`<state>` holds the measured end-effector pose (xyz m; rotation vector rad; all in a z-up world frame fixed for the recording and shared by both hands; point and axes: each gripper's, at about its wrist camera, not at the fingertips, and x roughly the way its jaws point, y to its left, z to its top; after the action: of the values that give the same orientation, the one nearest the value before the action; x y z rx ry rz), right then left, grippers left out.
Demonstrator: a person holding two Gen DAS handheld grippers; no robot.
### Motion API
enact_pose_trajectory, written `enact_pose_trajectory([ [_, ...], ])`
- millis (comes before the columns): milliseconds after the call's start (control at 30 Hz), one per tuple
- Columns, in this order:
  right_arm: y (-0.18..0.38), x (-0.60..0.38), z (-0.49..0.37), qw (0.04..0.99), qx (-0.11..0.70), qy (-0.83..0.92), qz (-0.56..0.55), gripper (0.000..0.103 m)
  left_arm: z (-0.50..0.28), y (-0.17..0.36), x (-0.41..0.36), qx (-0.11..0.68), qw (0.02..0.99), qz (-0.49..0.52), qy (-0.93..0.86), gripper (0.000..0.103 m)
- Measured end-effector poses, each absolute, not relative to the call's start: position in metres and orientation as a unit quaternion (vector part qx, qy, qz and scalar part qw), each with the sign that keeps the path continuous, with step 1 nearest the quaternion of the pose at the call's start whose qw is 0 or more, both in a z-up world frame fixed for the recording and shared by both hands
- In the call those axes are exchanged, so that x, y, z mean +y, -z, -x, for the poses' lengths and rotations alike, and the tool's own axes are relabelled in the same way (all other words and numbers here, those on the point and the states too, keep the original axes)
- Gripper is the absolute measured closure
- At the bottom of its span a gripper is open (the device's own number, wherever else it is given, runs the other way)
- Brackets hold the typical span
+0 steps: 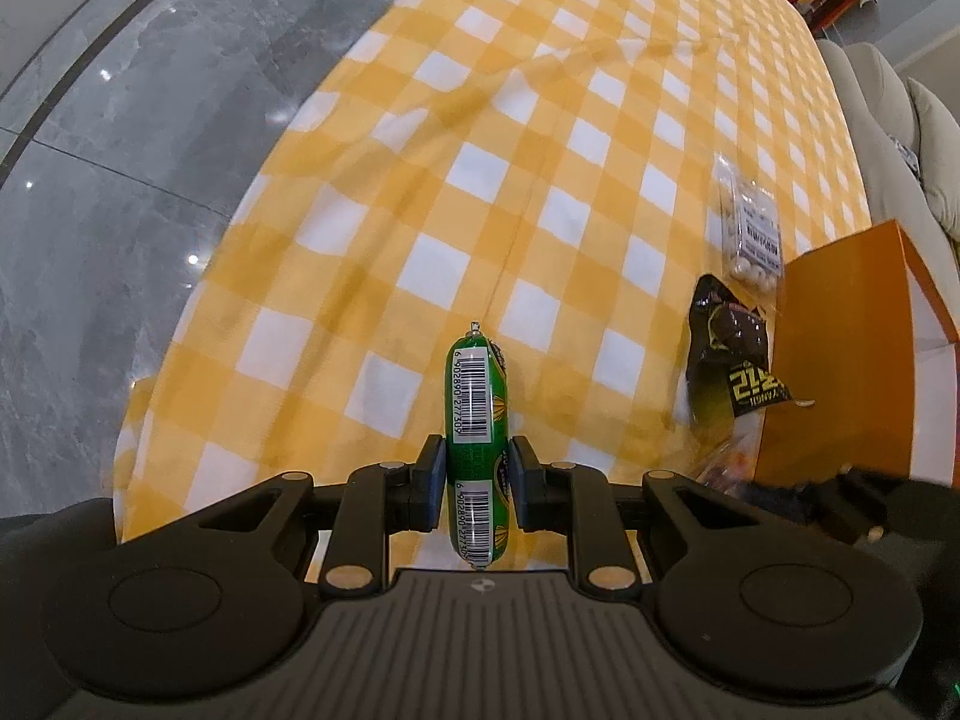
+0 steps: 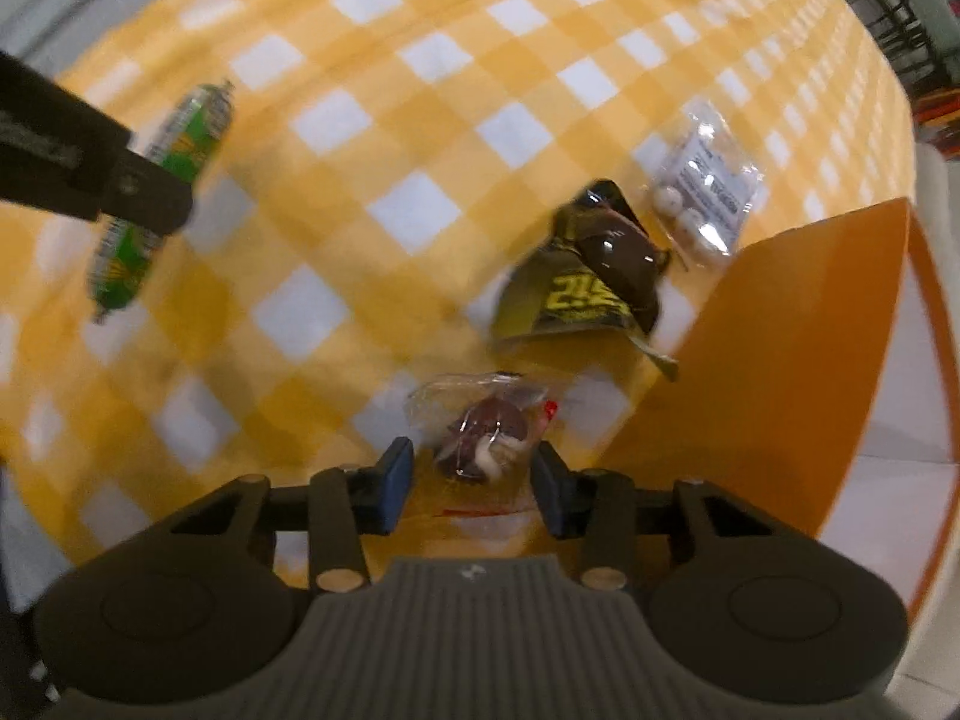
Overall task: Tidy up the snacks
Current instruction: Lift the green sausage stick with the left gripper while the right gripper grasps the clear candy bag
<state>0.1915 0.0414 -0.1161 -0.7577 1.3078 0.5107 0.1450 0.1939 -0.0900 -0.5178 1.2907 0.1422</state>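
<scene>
My left gripper [image 1: 477,480] is shut on a green sausage snack [image 1: 477,396] with white barcode labels, held upright above the yellow-and-white checked tablecloth [image 1: 480,180]. The right wrist view shows the same sausage [image 2: 192,132] at upper left, under a black finger [image 2: 150,198] of that gripper. My right gripper [image 2: 474,486] stands open over a clear packet [image 2: 486,444] with a brown and white sweet inside. The packet lies between the blue pads, which do not visibly press on it. An orange box [image 2: 810,330] with a white inside stands just to the right.
A crumpled black-and-yellow packet [image 2: 594,276] and a clear bag of white balls [image 2: 702,198] lie on the cloth beside the orange box [image 1: 840,360]. The table edge drops to a grey tiled floor [image 1: 120,180] on the left. A cream cushion [image 1: 900,108] sits at far right.
</scene>
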Motion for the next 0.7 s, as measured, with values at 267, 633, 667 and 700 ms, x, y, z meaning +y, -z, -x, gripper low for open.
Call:
enact_pose_trajectory([
  [267, 0.090, 0.040, -0.166, 0.723, 0.560, -0.299, 0.273, 0.064, -0.144, 0.085, 0.193, 0.585, 0.773, 0.241, -0.053, 0.079],
  [633, 0.035, 0.015, -0.152, 0.745, 0.541, -0.344, 0.182, 0.065, -0.137, 0.066, 0.184, 0.550, 0.809, 0.191, -0.080, 0.079],
  [667, 0.027, 0.012, -0.149, 0.750, 0.533, -0.347, 0.182, 0.065, -0.137, 0.065, 0.182, 0.547, 0.813, 0.185, -0.082, 0.079],
  [700, 0.024, 0.008, -0.149, 0.754, 0.527, -0.348, 0.180, 0.065, -0.136, 0.063, 0.181, 0.544, 0.815, 0.182, -0.082, 0.079],
])
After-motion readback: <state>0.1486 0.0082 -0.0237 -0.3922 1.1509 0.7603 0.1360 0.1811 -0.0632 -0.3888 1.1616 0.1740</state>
